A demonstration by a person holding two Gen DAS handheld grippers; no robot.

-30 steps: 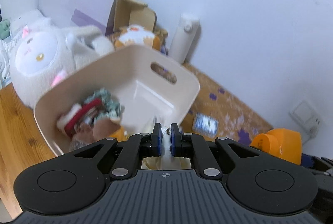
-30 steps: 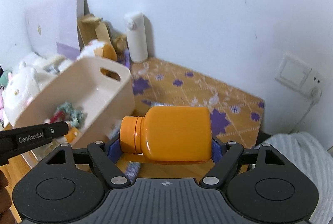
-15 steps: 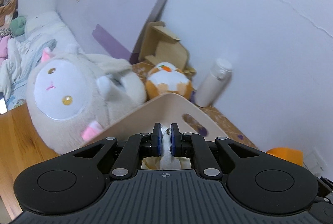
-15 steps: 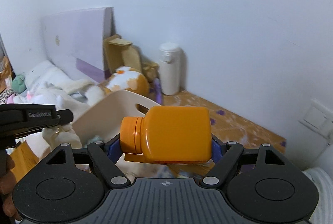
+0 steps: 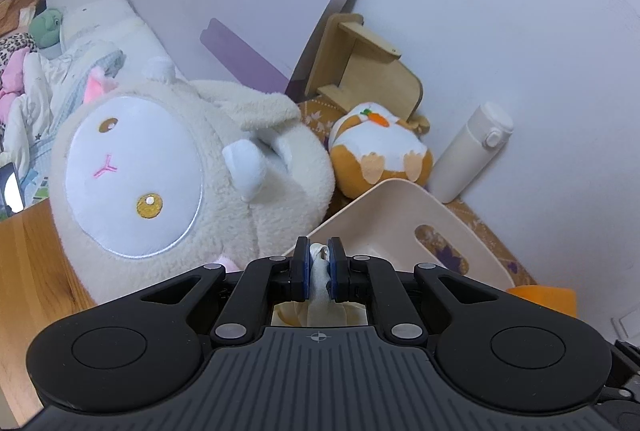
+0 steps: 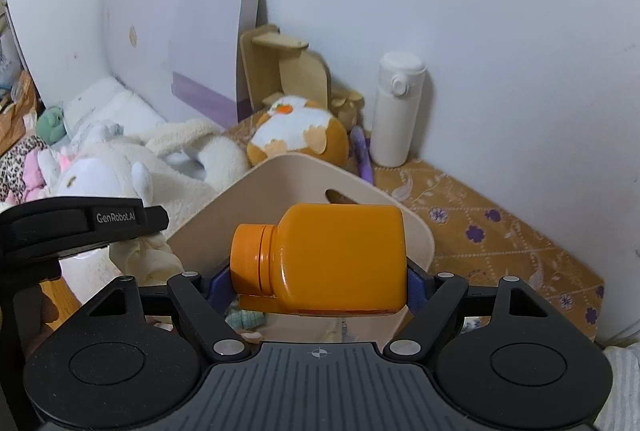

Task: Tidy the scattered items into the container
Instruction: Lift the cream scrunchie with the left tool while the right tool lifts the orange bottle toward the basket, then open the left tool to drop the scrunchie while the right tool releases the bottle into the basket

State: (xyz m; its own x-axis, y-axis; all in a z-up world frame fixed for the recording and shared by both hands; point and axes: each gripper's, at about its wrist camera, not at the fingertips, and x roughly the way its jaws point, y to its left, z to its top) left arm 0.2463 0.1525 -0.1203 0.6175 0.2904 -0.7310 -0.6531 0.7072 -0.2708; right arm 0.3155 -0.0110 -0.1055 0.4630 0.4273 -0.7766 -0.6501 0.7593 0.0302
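Observation:
My right gripper (image 6: 320,271) is shut on an orange plastic bottle (image 6: 324,259), held sideways with its cap to the left, above the near side of the cream basket (image 6: 304,179). My left gripper (image 5: 319,267) is shut on a cream soft item (image 5: 318,291), just in front of the basket's rim (image 5: 400,203). In the right wrist view the left gripper (image 6: 80,227) shows at the left, with the cream item (image 6: 144,259) hanging under it. Small fabric items (image 6: 244,319) lie inside the basket. The bottle's edge (image 5: 548,297) shows in the left wrist view.
A big white plush (image 5: 160,171) lies left of the basket, an orange-white plush (image 5: 380,155) behind it. A white flask (image 6: 394,111), a wooden stand (image 6: 288,71) and a lilac board (image 6: 180,43) lean at the wall. A patterned orange cloth (image 6: 500,231) covers the surface on the right.
Both grippers have risen and tilted up, so the basket sits lower and its inside is mostly hidden. Each keeps its hold on its item.

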